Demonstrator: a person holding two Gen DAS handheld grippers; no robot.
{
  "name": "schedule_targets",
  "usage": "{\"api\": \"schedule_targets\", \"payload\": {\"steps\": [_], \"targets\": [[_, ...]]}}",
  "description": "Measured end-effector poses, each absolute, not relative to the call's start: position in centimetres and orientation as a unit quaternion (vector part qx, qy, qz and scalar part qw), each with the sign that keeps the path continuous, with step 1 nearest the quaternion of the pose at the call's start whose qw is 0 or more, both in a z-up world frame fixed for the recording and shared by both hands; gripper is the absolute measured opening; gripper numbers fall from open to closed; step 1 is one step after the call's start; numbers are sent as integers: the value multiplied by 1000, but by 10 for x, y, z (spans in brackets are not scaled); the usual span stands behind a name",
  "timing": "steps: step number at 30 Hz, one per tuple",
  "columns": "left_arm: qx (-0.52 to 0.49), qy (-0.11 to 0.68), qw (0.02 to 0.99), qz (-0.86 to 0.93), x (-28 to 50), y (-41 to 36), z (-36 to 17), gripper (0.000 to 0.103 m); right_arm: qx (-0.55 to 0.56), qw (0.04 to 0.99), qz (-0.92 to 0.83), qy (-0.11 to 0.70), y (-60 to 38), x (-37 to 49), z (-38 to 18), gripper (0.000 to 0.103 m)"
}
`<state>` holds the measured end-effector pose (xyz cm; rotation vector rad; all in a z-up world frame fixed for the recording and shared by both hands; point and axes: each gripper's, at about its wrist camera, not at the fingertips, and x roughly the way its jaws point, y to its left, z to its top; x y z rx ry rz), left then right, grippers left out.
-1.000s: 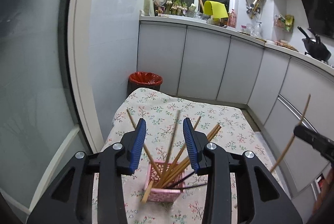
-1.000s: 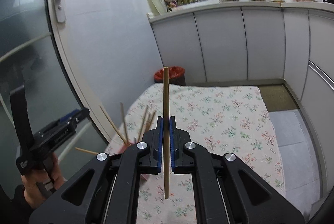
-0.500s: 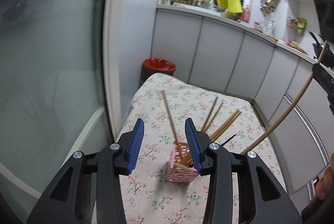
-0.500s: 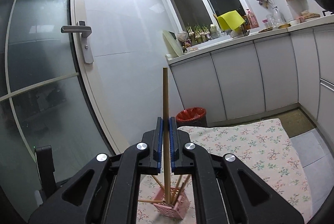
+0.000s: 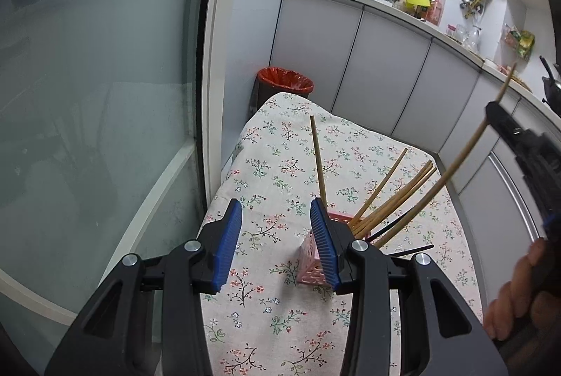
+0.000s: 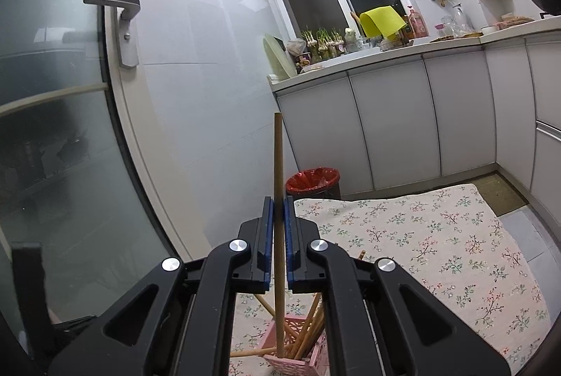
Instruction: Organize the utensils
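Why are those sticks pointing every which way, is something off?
A little untidy, nothing broken. The wooden chopsticks fan out at different angles from the small pink lattice holder on the floral tablecloth. One pokes out sideways through its wall. The right tool grips one more chopstick above the holder.

A floral-clothed table (image 5: 291,137) carries one pink holder (image 5: 310,262).

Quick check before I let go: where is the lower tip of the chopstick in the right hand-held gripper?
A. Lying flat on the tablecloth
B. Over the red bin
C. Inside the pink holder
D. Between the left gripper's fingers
C: in the right wrist view the chopstick clamped in the right hand-held gripper runs down into the pink holder.
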<state>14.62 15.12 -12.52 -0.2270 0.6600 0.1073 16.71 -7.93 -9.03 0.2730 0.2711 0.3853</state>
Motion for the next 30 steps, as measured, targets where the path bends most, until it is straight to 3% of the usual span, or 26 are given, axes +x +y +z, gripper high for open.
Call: {"api": "schedule_targets", "payload": {"steps": [8,10,12,16,22,25,30], "targets": [[-112,327,937,54,147,152,-128,41,127,964,180,149,-58,182,-111,5],[-110,331,935,55,149,151,-129,43,125,963,180,154,-57,183,-116,10],[-106,335,935,57,150,150,-131,48,129,961,184,161,-58,184,-118,25],[-96,342,933,55,152,146,-134,49,131,960,183,164,-67,181,-113,27],[-89,352,931,45,150,139,-132,60,143,958,173,180,-100,169,-96,43],[-93,355,930,38,144,130,-129,71,149,956,153,202,-123,162,-86,56],[-84,349,933,25,128,102,-113,90,142,957,118,225,-163,136,-69,90]]}}
